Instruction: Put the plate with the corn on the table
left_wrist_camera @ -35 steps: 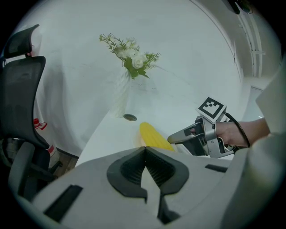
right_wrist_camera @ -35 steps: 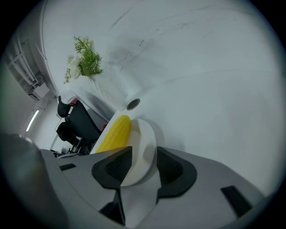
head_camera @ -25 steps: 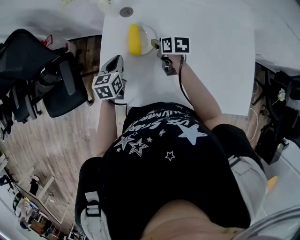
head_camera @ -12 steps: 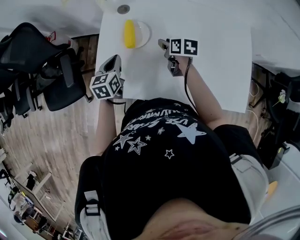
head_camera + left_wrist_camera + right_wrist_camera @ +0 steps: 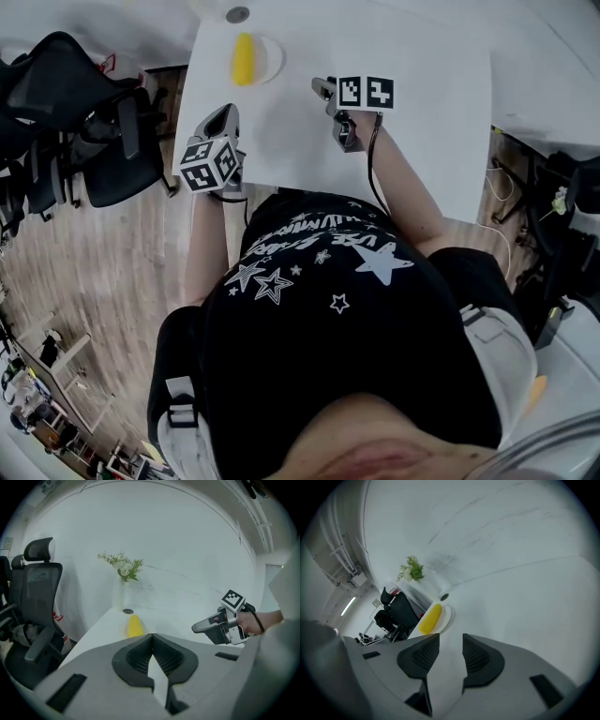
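Looks done: plate (image 5: 268,56) with corn (image 5: 243,58) sits on table (image 5: 422,122); right gripper (image 5: 321,87) is clear of it, empty jaws wide but closing, left gripper (image 5: 228,112) closed on nothing.

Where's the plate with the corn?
In the head view, the plate sits on the table at its far left corner, beside a round disc, ahead of the left gripper.

I hold my left tongs (image 5: 228,114) low on the near left, jaws pressed together with nothing in them. My right tongs (image 5: 321,87) reach farther out, jaws apart and closing, nothing between them. Both forearms (image 5: 398,192) stretch forward.
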Motion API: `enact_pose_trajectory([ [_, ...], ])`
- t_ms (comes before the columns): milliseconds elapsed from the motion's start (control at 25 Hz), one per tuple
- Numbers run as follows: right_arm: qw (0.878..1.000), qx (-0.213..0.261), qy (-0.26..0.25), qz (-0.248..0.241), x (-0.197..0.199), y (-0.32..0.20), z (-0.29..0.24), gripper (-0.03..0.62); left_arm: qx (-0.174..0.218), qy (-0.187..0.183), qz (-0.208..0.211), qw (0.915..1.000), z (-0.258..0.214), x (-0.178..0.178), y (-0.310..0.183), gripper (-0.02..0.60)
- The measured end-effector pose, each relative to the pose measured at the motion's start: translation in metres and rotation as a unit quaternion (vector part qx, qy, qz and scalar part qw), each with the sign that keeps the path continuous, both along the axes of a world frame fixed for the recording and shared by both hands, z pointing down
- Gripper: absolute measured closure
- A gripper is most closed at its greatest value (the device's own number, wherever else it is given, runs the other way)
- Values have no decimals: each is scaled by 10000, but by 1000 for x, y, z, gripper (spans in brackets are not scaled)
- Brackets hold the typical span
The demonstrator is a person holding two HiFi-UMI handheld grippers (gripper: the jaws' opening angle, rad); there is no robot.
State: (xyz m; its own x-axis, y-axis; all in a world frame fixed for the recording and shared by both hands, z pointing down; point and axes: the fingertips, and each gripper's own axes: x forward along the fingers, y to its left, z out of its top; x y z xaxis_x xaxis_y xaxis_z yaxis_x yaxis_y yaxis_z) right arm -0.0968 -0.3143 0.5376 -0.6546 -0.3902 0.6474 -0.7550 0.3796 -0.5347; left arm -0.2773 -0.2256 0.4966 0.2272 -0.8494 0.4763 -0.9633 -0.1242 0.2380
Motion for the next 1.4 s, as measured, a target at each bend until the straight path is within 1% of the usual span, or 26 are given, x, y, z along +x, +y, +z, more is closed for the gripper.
enact_pose_trajectory([
  [240,9995,123,-18,-291,26,22,-13,466,159,-85,-233,9996,-20,30,27,575],
  [400,9989,126,-62,-441,42,44,-18,501,155,-106,-393,9991,-25,49,54,575],
  [640,9965,182,-7,-813,69,76,-23,561,114,-108,-606,9980,-27,83,96,575],
  [720,9956,205,23,-909,78,86,-22,576,119,-110,-687,9975,-28,94,109,575],
  [800,9946,230,-58,-1013,82,95,-25,582,141,-85,-780,9968,-29,103,120,575],
  [960,9888,279,-280,-1440,82,123,-31,588,141,-50,-970,9952,-27,116,145,575],
  [1160,9776,504,-195,-2036,92,152,-32,588,148,2,-1208,9926,-25,136,171,575],
  [1400,9691,569,-232,-2390,100,175,-32,588,172,-46,-1462,9891,-33,148,196,575],
])
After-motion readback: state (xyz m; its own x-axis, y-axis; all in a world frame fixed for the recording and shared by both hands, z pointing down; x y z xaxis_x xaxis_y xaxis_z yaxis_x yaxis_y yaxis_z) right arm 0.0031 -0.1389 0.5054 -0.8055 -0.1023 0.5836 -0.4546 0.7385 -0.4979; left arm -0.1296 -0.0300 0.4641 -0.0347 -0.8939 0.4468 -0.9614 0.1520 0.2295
